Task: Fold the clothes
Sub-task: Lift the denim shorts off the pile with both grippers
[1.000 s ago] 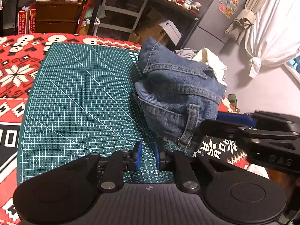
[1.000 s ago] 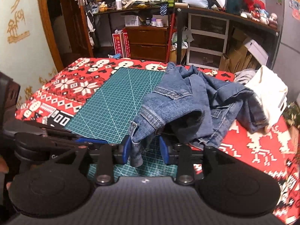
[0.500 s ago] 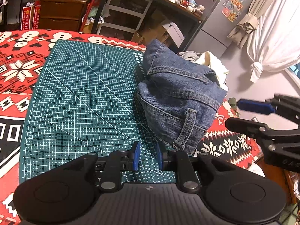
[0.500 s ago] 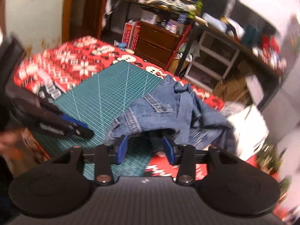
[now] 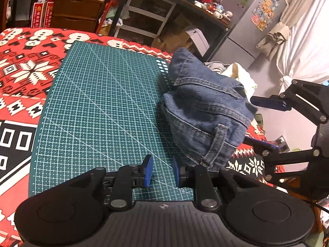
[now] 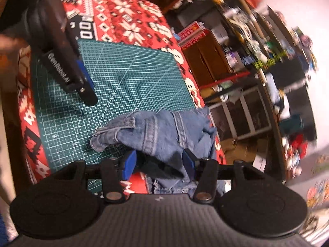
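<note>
- While the denim jeans (image 5: 207,111) sit bunched at the 3 o'clock edge of the green cutting mat (image 5: 98,111), half on the patterned red cloth (image 5: 22,68) over the bench, no neat fold shows.
- Left claw (image 5: 161,171): narrow gap, empty, low over the mat's near edge.
- Right claw (image 6: 158,163): wide, denim draped between the jaws, unclamped.
- Advice: grip a seam or waistband, not loose bulk; spread flat on the mat.
- Legible: "60" on the mat; lettering on the left claw's arm, partly readable.

Before my left gripper (image 5: 161,171) the green cutting mat (image 5: 98,107) lies free. The bunched jeans (image 5: 205,111) block its right edge, and my right gripper (image 5: 265,123) stands just beyond them.
</note>
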